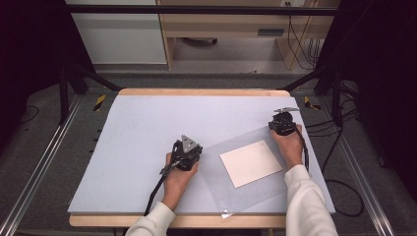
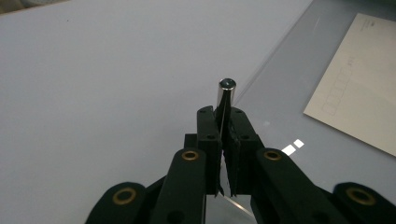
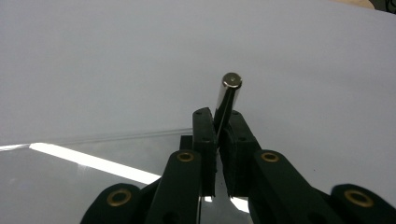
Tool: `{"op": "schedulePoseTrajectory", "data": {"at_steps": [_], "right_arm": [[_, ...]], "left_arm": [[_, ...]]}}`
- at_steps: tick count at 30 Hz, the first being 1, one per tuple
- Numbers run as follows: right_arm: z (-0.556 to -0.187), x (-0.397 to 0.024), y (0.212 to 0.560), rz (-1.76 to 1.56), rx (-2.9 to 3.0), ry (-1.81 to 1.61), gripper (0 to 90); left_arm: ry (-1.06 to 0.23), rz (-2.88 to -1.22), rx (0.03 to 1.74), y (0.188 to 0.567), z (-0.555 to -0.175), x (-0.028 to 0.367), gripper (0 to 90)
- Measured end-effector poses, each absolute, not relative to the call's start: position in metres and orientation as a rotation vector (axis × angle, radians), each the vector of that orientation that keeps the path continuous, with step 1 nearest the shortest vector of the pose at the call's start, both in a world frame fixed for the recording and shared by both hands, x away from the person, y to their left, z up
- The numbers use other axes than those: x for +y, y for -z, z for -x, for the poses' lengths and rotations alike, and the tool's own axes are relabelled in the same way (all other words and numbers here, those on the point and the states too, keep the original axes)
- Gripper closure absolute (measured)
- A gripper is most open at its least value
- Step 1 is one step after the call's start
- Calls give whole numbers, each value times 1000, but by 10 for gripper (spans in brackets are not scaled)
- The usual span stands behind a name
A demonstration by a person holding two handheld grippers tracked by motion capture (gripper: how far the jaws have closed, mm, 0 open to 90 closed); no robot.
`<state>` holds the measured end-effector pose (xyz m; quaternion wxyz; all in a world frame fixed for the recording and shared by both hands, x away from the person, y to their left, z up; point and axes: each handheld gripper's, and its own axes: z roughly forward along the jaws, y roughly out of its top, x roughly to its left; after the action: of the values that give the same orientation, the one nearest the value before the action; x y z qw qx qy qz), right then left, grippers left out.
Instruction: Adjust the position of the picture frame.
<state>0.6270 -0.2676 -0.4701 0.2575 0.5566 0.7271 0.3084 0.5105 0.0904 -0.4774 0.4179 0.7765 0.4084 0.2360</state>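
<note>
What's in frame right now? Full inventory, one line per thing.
Clear plastic sleeve: one, transparent, flat on the mat's right half, corners pinched by both grippers.
Card: one, white with faint printed boxes, inside or under the sleeve, cannot tell which.
Mat: one, pale blue-grey, covering the table.
Table: one, light wood edge.
Metal pin: two, silvery, one at each gripper's jaw tips.
Left gripper: black, shut on the sleeve's left corner.
Right gripper: black, shut on its far corner.
Sleeves: two, white.
</note>
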Motion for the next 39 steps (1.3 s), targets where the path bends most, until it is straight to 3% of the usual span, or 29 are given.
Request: {"op": "schedulePoseTrajectory", "data": {"at_steps": [11,20,39], "right_arm": [[-625,-268,461,-1504,2018,-799,858],[-617,-266,434,-1483,2058,-757,859],[-601,-235,407,-1424,2142,-740,859]], "left_arm": [[-543,-1949,1029,474,-515,95,847],[-540,-2001,976,455,-513,99,848],[-522,-2043,953,418,-515,142,836]]}}
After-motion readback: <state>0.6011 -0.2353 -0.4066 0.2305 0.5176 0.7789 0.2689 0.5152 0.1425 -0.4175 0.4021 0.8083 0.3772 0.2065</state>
